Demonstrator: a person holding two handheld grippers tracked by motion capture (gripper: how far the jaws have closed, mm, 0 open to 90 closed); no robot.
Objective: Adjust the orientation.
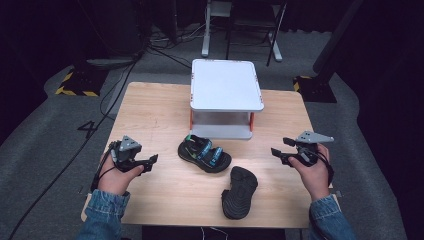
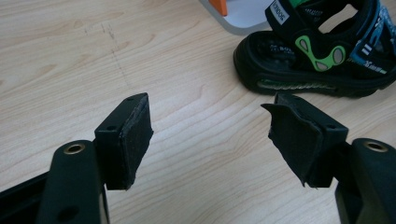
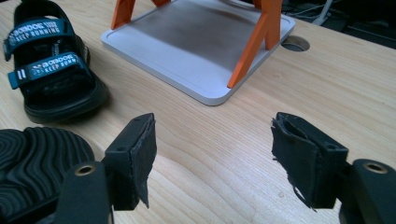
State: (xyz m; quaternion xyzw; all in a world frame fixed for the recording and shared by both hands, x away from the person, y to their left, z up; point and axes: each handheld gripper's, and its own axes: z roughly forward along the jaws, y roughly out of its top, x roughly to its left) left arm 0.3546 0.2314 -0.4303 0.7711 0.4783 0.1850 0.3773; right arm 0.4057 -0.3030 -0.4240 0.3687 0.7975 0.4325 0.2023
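Overturned black sandal (image 1: 239, 193) sole-up, upright strapped sandal (image 1: 204, 153) beside, left tool (image 1: 150, 162) and right tool (image 1: 278, 153) open, empty.

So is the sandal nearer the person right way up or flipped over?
Flipped over: the nearer sandal shows its ridged black sole, while the other sandal stands strap-side up.

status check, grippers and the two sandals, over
Left gripper and right gripper open, empty. Upright sandal and overturned sandal on table before white shelf. Nothing in the way.

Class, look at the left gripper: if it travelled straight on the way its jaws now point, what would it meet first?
Most likely the upright sandal: the left gripper has only bare table before it, though it may pass the sandal's left end.
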